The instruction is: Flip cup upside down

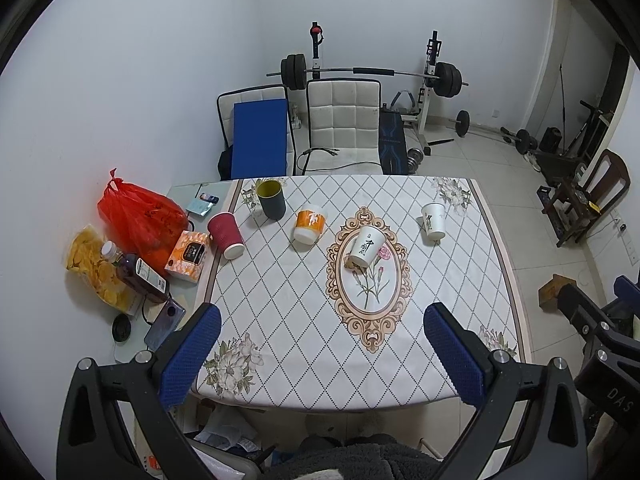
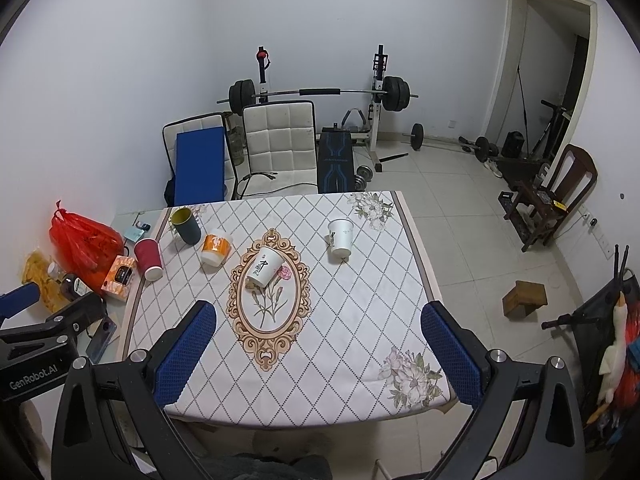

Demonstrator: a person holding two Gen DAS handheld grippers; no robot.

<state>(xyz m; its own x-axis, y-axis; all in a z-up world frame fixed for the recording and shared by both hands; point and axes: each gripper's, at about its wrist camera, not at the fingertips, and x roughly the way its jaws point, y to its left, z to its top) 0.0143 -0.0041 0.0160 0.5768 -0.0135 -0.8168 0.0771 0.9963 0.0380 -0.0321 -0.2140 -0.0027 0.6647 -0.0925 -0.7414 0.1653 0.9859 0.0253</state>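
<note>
Table (image 1: 460,280) is wearing a white diamond-pattern cloth w/ floral corners and an ornate oval medallion (image 1: 370,276) at centre. Five cups are sitting on it: dark cup (image 1: 271,199) upright at far left w/ yellow inside, red cup (image 1: 226,235) near the left edge, orange cup (image 1: 309,223) next to it, white cup (image 1: 366,247) w/ black lettering on the medallion, 2nd white cup (image 1: 433,221) well apart toward the far right. The red, orange and both white ones are showing wide mouths up. Left gripper (image 1: 322,356) is hovering over the near edge, jaws spread wide, nothing between them; right gripper (image 2: 318,354) is doing the same, also wide apart and empty. Left of the cloth a red bag (image 1: 140,222), chips bag (image 1: 98,268), bottle (image 1: 134,272), orange box (image 1: 188,256) and phone (image 1: 164,324) are crowding the bare tabletop. Behind the table two padded chairs (image 1: 344,124), a blue mat (image 1: 260,136) and a barbell rack (image 1: 372,74) are standing against the white wall; tiled floor is running right toward a doorway (image 2: 548,76) and a wood chair (image 2: 560,196).
</note>
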